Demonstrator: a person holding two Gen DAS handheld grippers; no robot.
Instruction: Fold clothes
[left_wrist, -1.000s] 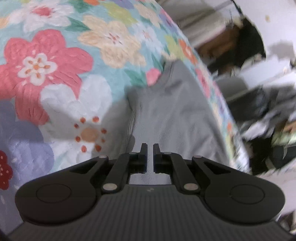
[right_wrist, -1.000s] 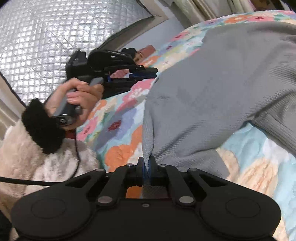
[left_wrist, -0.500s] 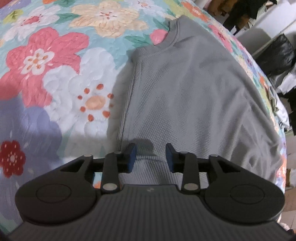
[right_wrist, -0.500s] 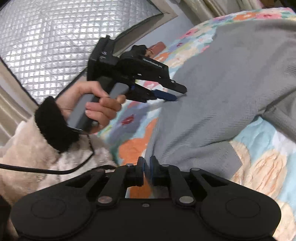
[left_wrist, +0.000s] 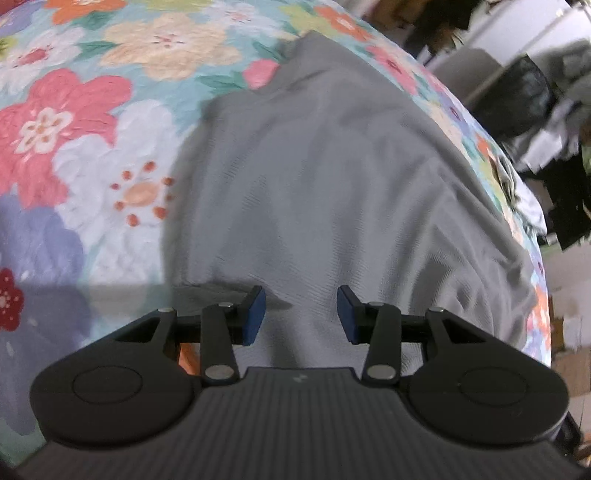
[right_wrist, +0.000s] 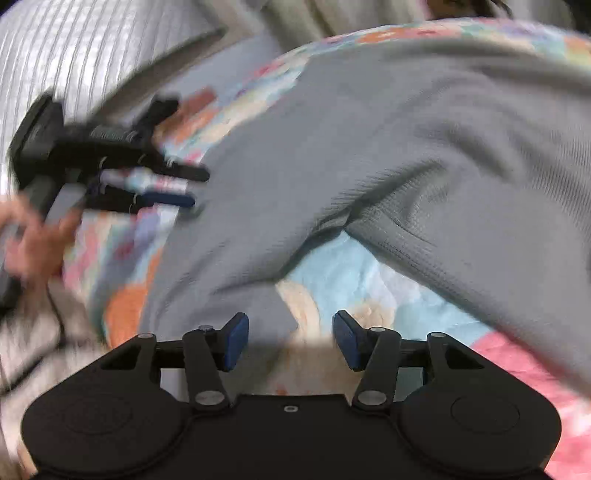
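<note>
Sweater (left_wrist: 332, 177) beneath spread left tongs (left_wrist: 301, 314)

floral bedspread (left_wrist: 92, 122), quilted silver panel (right_wrist: 74, 48)

Floral bedspread (left_wrist: 92, 122); grey sweater (left_wrist: 332, 184) spread on it.

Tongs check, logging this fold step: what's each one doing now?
Left tongs: open, empty, over the grey shirt.
Right tongs: open, holding nothing.
</note>
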